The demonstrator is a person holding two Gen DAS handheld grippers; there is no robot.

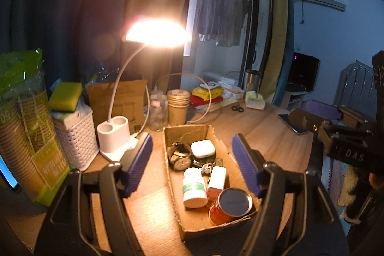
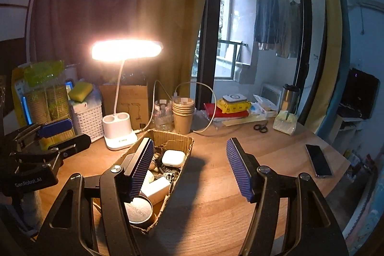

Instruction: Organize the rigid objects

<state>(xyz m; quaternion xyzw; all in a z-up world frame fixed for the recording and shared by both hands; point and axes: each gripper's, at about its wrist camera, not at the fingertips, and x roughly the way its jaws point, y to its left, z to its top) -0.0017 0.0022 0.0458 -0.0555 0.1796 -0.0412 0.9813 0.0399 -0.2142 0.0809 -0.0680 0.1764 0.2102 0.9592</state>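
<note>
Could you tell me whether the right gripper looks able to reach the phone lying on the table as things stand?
Probably yes: the right gripper is open and empty, and bare table separates it from the phone.

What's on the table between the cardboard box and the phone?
Nothing: bare wooden table lies between the cardboard box and the phone, shown in the right wrist view.

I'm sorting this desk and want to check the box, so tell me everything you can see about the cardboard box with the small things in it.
The cardboard box is a shallow, open-topped tray of brown corrugated board with ragged, torn edges. It lies flat on the wooden table, in front of the white lamp base. Inside lie a white pill bottle, a red can, a small white carton, a white earbud case, a watch and keys. Neither tool touches it.
</note>
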